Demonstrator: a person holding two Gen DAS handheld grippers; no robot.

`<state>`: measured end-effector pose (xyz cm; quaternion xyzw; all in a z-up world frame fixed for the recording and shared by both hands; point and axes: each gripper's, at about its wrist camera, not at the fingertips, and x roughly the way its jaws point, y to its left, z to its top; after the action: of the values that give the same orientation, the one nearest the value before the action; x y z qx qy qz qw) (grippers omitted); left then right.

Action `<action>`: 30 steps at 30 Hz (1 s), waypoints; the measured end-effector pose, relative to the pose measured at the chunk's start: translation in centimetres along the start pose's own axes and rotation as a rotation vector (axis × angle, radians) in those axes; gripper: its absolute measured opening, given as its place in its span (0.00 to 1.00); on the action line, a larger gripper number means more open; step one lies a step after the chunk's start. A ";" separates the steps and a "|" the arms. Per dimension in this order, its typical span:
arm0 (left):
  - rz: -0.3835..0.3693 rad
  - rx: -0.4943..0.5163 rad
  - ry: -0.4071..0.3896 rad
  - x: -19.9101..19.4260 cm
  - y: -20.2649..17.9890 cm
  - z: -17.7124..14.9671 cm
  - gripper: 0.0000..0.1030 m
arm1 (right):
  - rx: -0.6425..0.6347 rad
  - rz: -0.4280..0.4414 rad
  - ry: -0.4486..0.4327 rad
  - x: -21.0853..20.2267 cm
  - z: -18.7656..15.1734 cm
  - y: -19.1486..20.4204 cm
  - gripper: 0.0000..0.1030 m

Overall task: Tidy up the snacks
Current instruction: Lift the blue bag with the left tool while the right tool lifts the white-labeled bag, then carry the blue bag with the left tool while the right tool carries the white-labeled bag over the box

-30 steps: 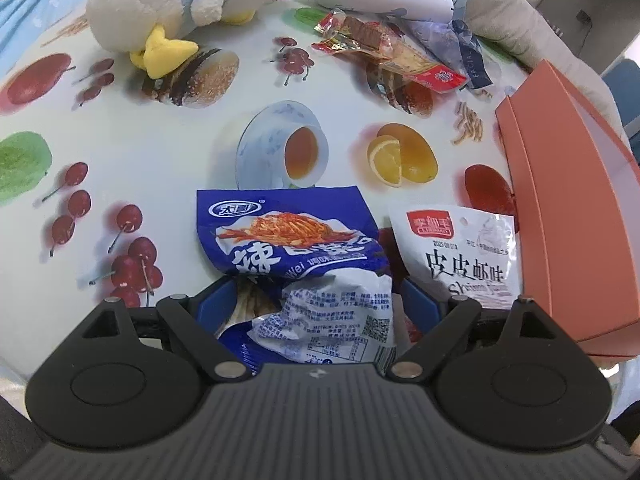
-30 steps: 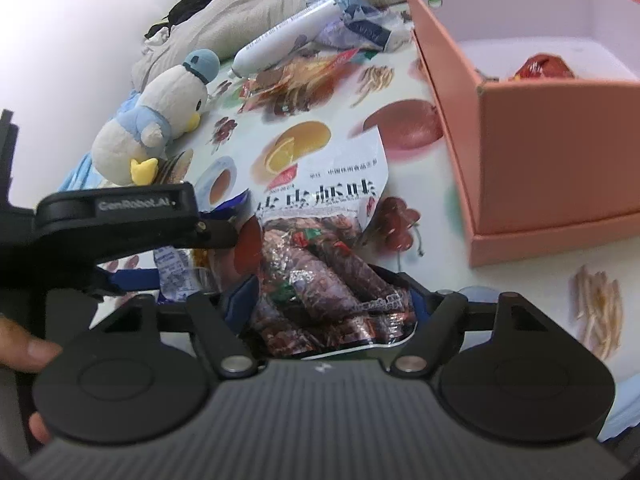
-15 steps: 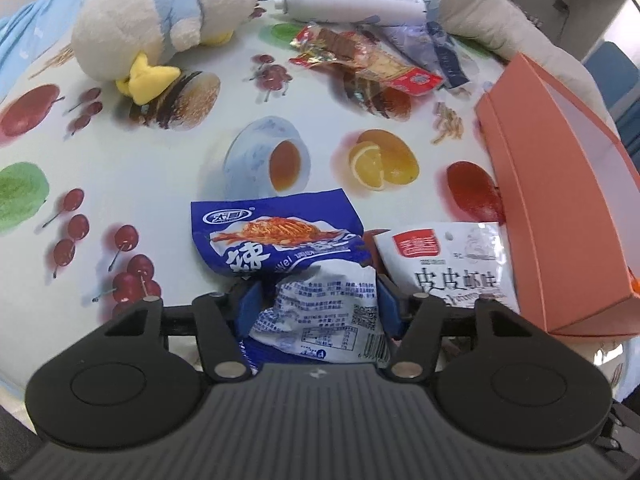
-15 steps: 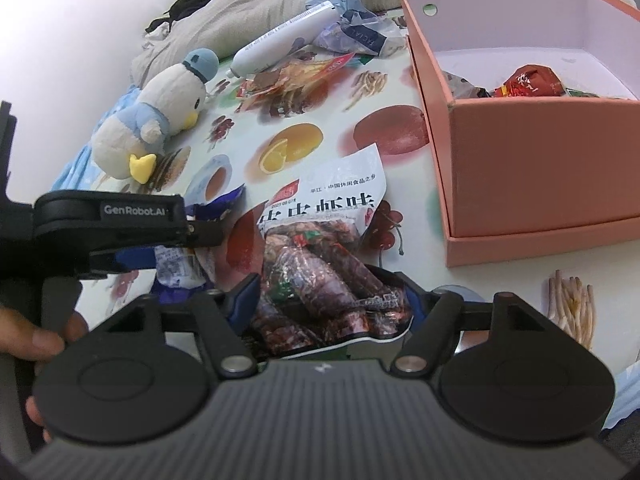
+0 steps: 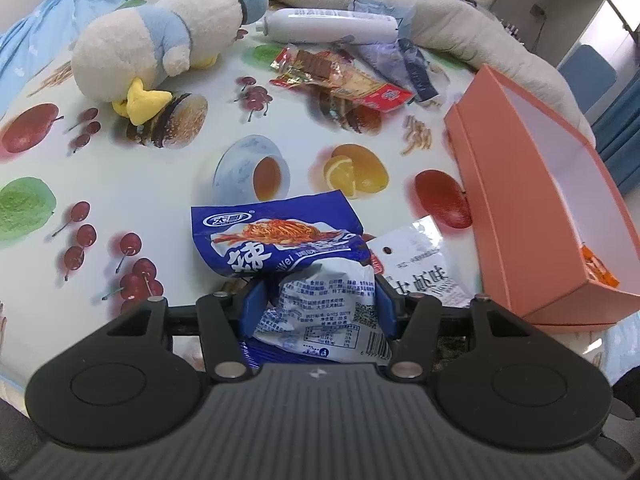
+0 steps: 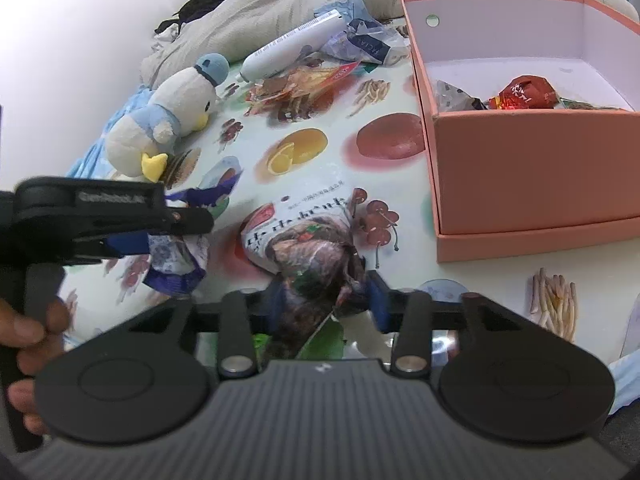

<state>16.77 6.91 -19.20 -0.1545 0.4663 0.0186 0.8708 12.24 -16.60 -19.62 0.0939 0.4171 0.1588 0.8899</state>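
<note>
My left gripper (image 5: 320, 300) has its blue pads pressed on a crumpled blue snack bag (image 5: 276, 236); the jaws are still closing. In the right wrist view that left gripper (image 6: 180, 232) holds the blue bag (image 6: 176, 268) just above the tablecloth. My right gripper (image 6: 324, 296) is closing on a white snack bag with brown pieces (image 6: 304, 236), and its pads squeeze the bag's near end. The white bag (image 5: 420, 276) lies right of the blue one. A salmon-pink box (image 6: 532, 172) stands open to the right, with a red snack packet (image 6: 524, 94) and others inside.
A plush penguin (image 5: 160, 44), a white tube (image 5: 328, 24), an orange-red snack wrapper (image 5: 344, 80) and a blue-grey wrapper (image 5: 416, 72) lie at the far side. Grey cloth (image 5: 460, 20) bunches behind them. A person's hand (image 6: 24, 332) grips the left tool.
Both pairs of jaws have narrowed onto their bags. The blue bag has risen a little with the left gripper. The white bag is now crumpled between the right pads.
</note>
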 end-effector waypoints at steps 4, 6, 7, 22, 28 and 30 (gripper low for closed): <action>0.003 0.022 -0.012 -0.9 -0.4 -0.1 0.59 | -0.003 0.000 -0.012 -0.4 0.1 0.0 0.32; -0.003 0.023 -0.015 -1.3 -0.5 0.0 0.59 | -0.015 0.000 -0.023 -0.6 0.2 0.2 0.30; -0.003 0.024 -0.016 -1.5 -0.5 0.0 0.59 | -0.018 0.002 -0.028 -0.8 0.3 0.2 0.30; -0.004 0.106 -0.106 -7.5 -2.9 1.4 0.59 | -0.039 0.014 -0.125 -6.8 2.0 0.2 0.29; -0.026 0.142 -0.139 -10.3 -4.1 2.4 0.59 | -0.042 0.030 -0.174 -10.0 2.6 -0.4 0.29; -0.046 0.149 -0.151 -10.9 -4.8 2.6 0.59 | -0.063 0.021 -0.198 -10.8 2.8 -0.3 0.29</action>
<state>13.49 4.34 -7.73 -0.0980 0.3959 -0.0246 0.9127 7.96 -20.85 -10.18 0.0854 0.3209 0.1713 0.9276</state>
